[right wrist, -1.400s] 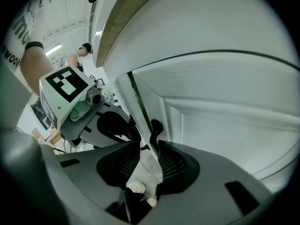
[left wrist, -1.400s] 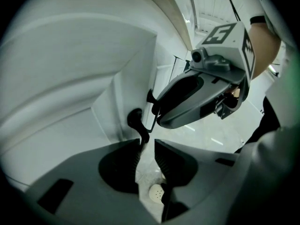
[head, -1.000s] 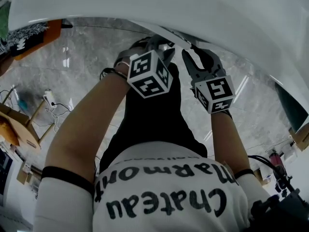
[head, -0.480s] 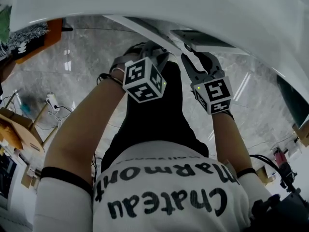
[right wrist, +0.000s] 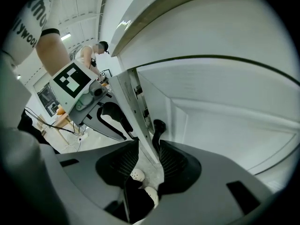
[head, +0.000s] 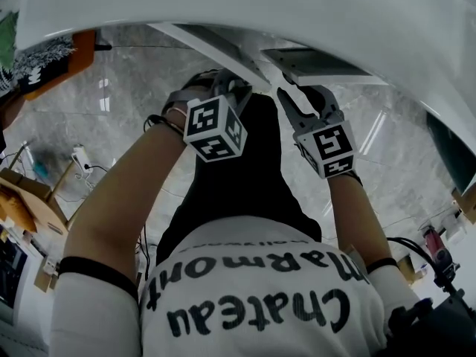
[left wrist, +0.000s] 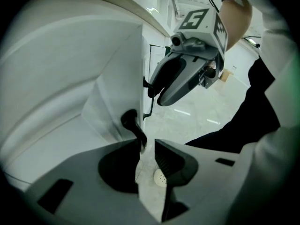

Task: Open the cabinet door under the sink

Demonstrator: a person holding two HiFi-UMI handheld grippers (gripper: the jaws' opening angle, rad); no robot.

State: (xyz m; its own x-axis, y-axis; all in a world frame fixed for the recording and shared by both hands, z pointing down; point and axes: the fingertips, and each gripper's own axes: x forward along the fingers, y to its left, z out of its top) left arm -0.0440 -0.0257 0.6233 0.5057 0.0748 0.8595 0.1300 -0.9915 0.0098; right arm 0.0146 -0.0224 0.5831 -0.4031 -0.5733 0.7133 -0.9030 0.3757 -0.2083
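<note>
Two white cabinet doors stand ajar below the white sink [head: 297,6]. In the head view the left door [head: 208,47] shows as a slanted strip, the right door [head: 320,64] as a grey top edge. My left gripper [head: 223,76] [left wrist: 151,149] is shut on the left door's free edge, beside its black handle [left wrist: 132,125]. My right gripper [head: 301,95] [right wrist: 149,151] straddles the right door's edge and black handle [right wrist: 158,130]. Its jaws are opening, with a gap at the left pad. Each gripper view also shows the other gripper [left wrist: 157,96] [right wrist: 124,128].
The sink bowl [right wrist: 225,32] overhangs both doors from above. My black-trousered legs [head: 230,177] stand close in front of the cabinet on a grey marble floor [head: 111,110]. A wooden stool [head: 30,199] and cables lie at the left. Another person [right wrist: 91,55] stands far off.
Both doors have swung further out from under the sink and the gap between them has widened. The left gripper has drifted left with its door; the right gripper's jaws have spread a little.
</note>
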